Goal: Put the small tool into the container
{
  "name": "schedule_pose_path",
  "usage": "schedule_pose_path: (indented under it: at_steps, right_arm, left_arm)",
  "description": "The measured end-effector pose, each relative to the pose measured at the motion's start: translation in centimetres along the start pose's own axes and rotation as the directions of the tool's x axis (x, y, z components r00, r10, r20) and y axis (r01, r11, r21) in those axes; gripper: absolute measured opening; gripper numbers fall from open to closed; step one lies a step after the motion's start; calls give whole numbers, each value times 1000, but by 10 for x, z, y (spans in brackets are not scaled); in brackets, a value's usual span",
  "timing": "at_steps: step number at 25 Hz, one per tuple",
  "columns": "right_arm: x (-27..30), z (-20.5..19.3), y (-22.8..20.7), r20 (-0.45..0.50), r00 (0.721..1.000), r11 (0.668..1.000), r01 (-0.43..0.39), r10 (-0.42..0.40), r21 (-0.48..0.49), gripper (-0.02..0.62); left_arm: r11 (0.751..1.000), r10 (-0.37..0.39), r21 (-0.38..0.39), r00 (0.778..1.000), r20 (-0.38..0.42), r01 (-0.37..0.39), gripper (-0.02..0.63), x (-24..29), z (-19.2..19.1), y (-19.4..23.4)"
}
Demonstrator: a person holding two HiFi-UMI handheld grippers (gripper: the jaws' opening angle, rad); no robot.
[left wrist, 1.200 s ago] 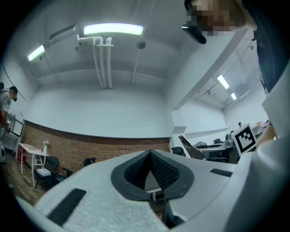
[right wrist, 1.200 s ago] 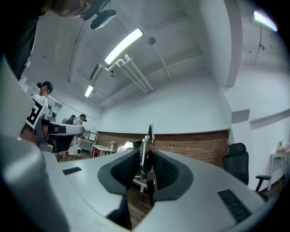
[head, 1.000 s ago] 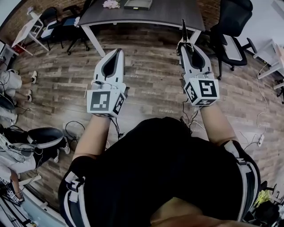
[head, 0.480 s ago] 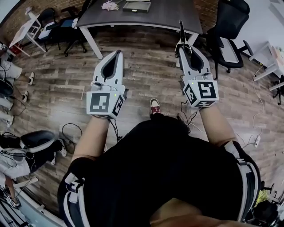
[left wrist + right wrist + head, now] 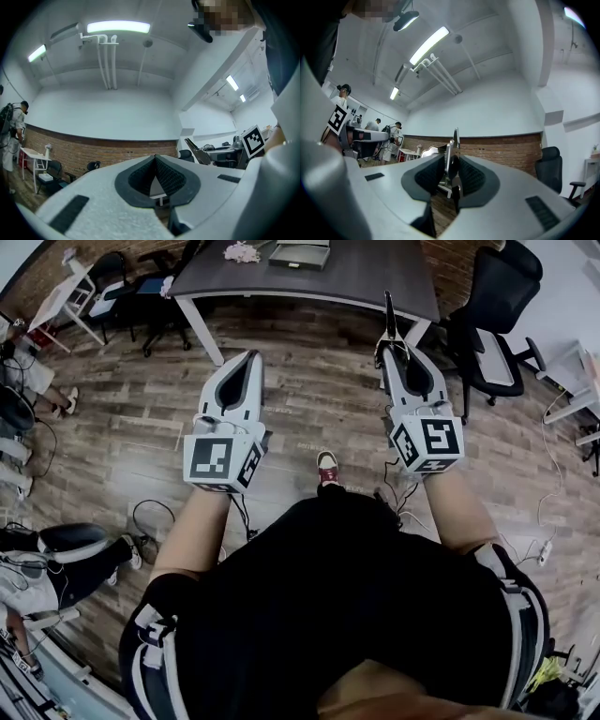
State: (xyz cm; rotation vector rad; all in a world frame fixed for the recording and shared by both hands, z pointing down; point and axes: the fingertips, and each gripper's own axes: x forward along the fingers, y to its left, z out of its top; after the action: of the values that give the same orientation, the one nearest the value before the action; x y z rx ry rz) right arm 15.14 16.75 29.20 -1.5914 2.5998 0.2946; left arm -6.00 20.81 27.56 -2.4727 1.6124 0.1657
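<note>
In the head view both grippers are held out over the wooden floor, short of a grey table (image 5: 375, 277). My right gripper (image 5: 392, 336) is shut on the small tool (image 5: 387, 307), a slim dark metal piece that sticks out past the fingertips. The right gripper view shows that tool (image 5: 451, 161) pinched upright between the pads of the right gripper (image 5: 452, 157). My left gripper (image 5: 251, 354) is shut with nothing in it; its pads meet at the tip of the left gripper (image 5: 155, 157). A flat grey container (image 5: 302, 253) lies on the table's far part, beside a pink bundle (image 5: 242, 251).
A black office chair (image 5: 497, 315) stands right of the table, and more chairs (image 5: 141, 287) and a small white table (image 5: 61, 296) stand to its left. Cables (image 5: 150, 517) lie on the floor. People (image 5: 28, 371) stand at the left. My red shoe (image 5: 326, 465) shows below.
The table has come slightly nearer in the head view and a red shoe has stepped into sight. Both grippers keep their pose, and the tool stays in the right one.
</note>
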Motion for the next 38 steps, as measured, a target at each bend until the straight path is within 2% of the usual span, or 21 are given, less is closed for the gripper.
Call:
schedule_pose_path:
  at_steps: [12,26,38]
  right_arm:
    - [85,-38,-65,-4,1000,1000,-6,6,23,92]
    - [197,-69,-126,-28,995,994,-90,92,62,92]
    - [258,-85,-170,-6,993,989,-120,121,91,92]
  left_arm:
    - [1000,17,9,1000,-6,-17,9,99,-33,28]
    - [996,91,7,995,-47,-91,9,215,-58,68]
    - [992,109,63,993,-50,-106,9,286,-62,81]
